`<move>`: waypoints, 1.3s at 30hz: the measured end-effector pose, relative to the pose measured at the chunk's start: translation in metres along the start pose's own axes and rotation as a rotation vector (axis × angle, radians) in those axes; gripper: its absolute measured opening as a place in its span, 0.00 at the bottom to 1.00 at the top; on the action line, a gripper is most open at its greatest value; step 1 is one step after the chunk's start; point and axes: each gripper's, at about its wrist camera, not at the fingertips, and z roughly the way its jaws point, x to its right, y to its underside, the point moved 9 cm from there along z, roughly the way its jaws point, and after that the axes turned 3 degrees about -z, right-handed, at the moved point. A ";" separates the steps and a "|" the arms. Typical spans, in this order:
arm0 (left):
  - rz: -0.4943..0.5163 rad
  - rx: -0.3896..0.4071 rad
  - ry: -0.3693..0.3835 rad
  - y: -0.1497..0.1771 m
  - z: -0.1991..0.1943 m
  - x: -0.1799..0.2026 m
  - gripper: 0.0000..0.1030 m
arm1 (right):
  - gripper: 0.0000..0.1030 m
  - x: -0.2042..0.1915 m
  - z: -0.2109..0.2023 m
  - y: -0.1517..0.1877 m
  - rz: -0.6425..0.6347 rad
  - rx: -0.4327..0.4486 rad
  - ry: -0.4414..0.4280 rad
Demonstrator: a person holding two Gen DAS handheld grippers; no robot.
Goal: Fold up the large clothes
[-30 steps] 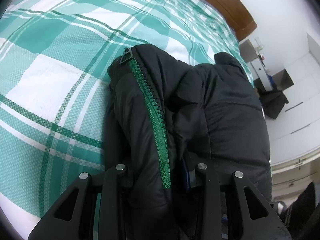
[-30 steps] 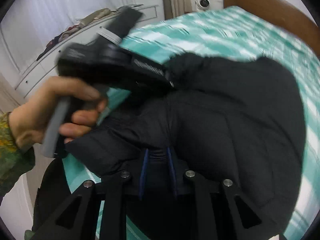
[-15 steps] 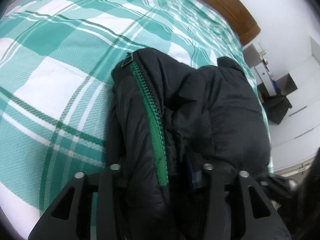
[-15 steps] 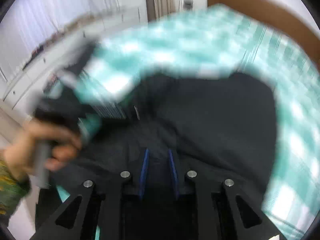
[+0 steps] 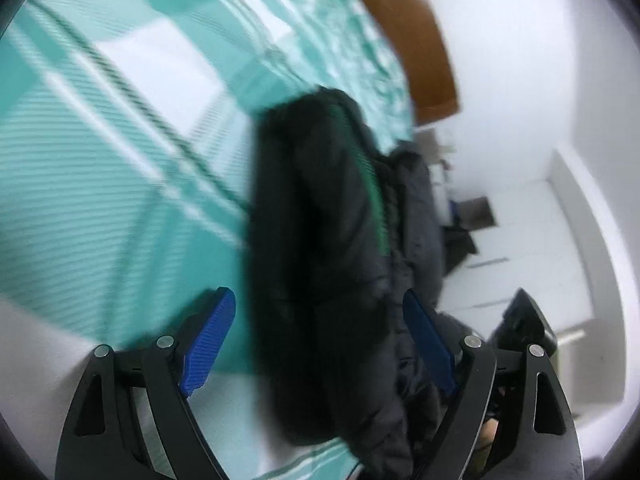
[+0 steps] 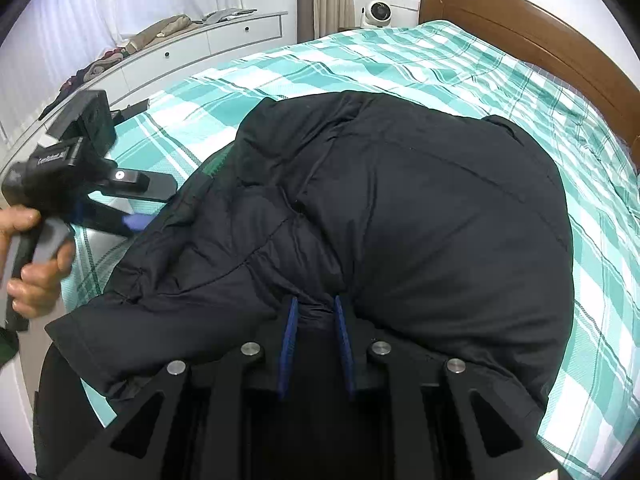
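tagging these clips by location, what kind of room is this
Most likely a home bedroom. A bed with a teal and white plaid cover and a curved brown wooden headboard fills the view, a long white dresser with drawers stands by sheer curtains, and a black padded jacket lies on the bed.

The whole left wrist view is smeared by motion blur, so the jacket (image 5: pixel 320 248) and its green zipper (image 5: pixel 372 192) are seen without detail. In the right wrist view, the fold pinched in the right claw (image 6: pixel 314 338) is hidden behind its blue pads, and the hand (image 6: pixel 34 264) is cut off by the left edge.
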 end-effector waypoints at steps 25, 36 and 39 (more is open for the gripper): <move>0.159 -0.181 -0.248 -0.005 0.093 0.024 0.91 | 1.00 0.089 -0.116 0.026 0.380 0.224 -0.154; 0.162 -0.186 -0.282 -0.001 0.112 0.031 0.91 | 0.99 0.126 0.011 0.075 0.615 -0.003 -0.593; 0.181 -0.146 -0.344 -0.003 0.114 0.046 0.87 | 0.86 0.115 0.016 0.053 0.544 0.025 -0.515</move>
